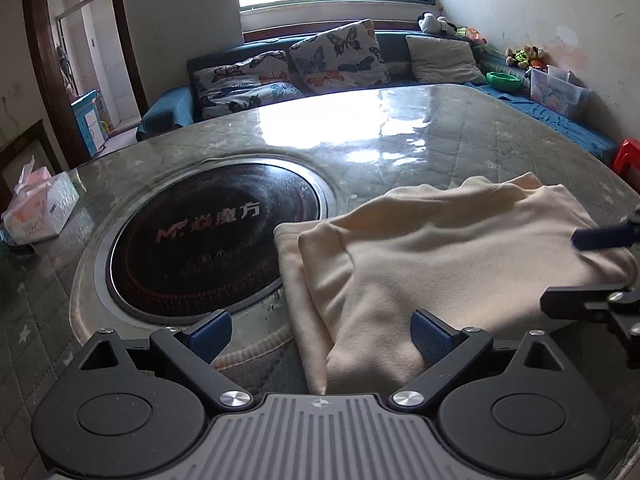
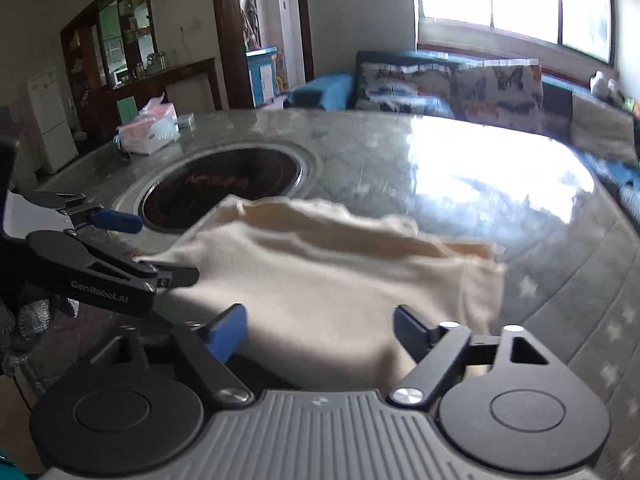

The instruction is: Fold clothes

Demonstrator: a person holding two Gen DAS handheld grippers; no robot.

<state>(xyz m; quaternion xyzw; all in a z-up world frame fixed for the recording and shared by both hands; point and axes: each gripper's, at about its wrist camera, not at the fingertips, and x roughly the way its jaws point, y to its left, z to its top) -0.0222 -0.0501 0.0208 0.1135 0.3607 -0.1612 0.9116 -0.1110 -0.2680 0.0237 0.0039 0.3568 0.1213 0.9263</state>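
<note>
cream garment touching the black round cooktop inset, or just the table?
Touching. Left wrist view shows the folded cream fleece garment with its left edge overlapping the black round glass cooktop and its rim.

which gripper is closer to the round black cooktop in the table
Left. The left gripper sits beside the cooktop, at the cream garment's cooktop-side edge. The right gripper is over the garment's other side, farther away.

Round marble table (image 1: 400,128) with inset black cooktop (image 1: 216,240); tissue pack (image 1: 40,208) at its left edge. Behind: blue sofa (image 1: 168,112), butterfly cushions (image 1: 340,56), stuffed toys (image 1: 524,56), clear bin (image 1: 556,88), red stool (image 1: 626,156).
</note>
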